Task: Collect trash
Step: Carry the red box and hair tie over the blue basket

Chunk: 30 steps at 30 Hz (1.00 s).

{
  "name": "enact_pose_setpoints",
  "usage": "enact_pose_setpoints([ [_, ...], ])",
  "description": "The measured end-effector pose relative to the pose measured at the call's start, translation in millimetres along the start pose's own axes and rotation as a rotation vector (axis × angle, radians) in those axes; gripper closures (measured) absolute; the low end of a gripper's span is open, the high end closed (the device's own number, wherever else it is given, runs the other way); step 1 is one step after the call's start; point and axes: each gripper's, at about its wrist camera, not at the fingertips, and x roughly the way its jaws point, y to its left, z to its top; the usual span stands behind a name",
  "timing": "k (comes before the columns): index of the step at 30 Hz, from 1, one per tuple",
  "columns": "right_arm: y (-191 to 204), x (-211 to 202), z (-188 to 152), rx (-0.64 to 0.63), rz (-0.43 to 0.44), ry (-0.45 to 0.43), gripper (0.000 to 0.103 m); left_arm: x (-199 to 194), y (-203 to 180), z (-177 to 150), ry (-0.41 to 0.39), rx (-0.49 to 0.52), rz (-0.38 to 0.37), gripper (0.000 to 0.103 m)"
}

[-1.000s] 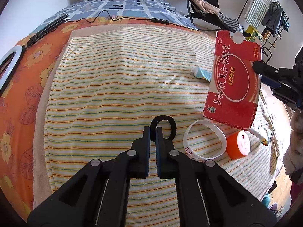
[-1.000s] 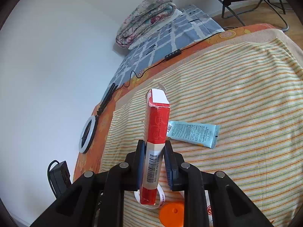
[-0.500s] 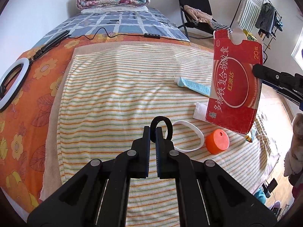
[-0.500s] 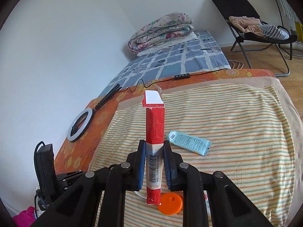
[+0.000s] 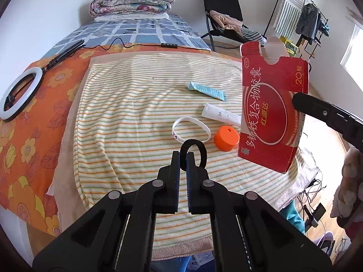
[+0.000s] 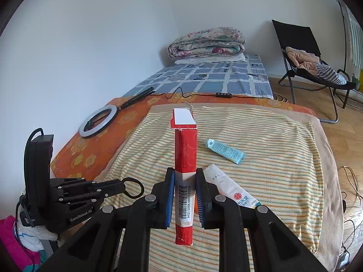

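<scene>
My left gripper (image 5: 183,158) is shut on a black hair tie (image 5: 194,153) and holds it above the striped towel (image 5: 127,117); it also shows in the right wrist view (image 6: 123,184). My right gripper (image 6: 185,176) is shut on a red medicine box (image 6: 185,156), held upright in the air; the box also shows at the right of the left wrist view (image 5: 272,111). On the towel lie a white wristband (image 5: 190,131), an orange cap (image 5: 226,138), a white tube (image 5: 221,115) and a light blue tube (image 5: 205,88).
A ring light (image 5: 19,95) and its cable lie on the orange floral sheet (image 5: 34,122) at the left. Folded quilts (image 5: 130,1) sit at the bed's far end. A black folding chair (image 6: 304,49) and a clothes rack (image 5: 301,20) stand at the right.
Both grippers have risen and pulled back from the bed with the hair tie and the red box still held. More of the room shows.
</scene>
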Motion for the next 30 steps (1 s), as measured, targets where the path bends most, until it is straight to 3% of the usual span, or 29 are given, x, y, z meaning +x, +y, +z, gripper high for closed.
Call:
enact_pose_setpoints([
  [9,29.3,-44.8,-39.2,-0.053,0.026,-0.014,0.087,-38.9,-31.8,-45.2,-0.021,0.038,-0.003,0.100],
  [17,30.7,-78.7,-76.6,-0.031,0.051,-0.004,0.087,-62.8,-54.2,-84.8,-0.025,0.053,-0.014,0.100],
  [30,21.5,-104.3,-151.2,0.051,0.077,0.079,0.087,-52.4,-72.8,-152.7,0.057,0.035,-0.027,0.100],
])
